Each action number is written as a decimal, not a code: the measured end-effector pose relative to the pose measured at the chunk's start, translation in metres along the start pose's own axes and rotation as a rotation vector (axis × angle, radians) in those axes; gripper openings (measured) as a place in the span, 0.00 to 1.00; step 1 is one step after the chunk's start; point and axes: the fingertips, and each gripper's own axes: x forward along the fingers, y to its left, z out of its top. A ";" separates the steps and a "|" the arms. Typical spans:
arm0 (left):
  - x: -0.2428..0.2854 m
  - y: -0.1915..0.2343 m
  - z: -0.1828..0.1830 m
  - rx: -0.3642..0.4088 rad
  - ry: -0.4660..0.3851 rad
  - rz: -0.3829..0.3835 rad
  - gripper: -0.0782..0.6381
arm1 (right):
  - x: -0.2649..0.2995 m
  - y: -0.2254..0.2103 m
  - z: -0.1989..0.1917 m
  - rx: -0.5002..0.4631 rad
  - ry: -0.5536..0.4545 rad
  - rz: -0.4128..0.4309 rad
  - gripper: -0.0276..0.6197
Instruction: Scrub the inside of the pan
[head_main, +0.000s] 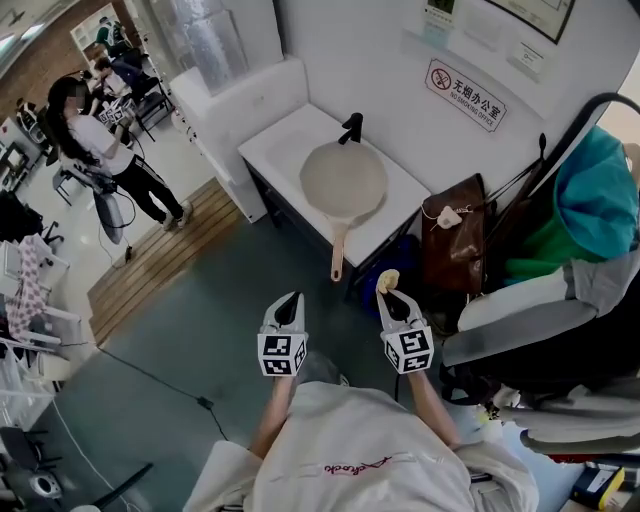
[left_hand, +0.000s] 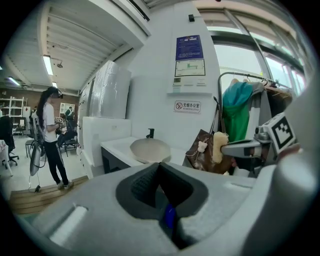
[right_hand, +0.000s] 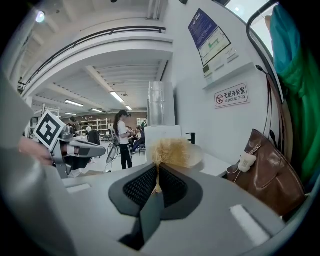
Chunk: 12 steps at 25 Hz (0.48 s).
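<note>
Counter (head_main: 285, 135) holds one pan (head_main: 343, 182); one sponge (right_hand: 172, 152) sits pinched in right gripper (head_main: 391, 294).

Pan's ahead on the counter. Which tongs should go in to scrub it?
Right. The right tongs are shut on the yellow scrubber; the left tongs are shut on nothing. The pan lies ahead on the white counter, handle toward the person, with neither tongs near it yet.
</note>
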 end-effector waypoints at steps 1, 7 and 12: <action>-0.001 0.000 -0.001 -0.001 0.003 0.003 0.11 | -0.001 0.001 -0.001 0.002 0.002 0.002 0.08; -0.002 0.003 -0.005 -0.007 0.006 0.007 0.11 | 0.001 0.006 -0.007 0.005 0.013 0.009 0.08; 0.006 0.007 -0.008 -0.014 0.006 -0.006 0.11 | 0.008 0.007 -0.009 -0.003 0.023 0.005 0.08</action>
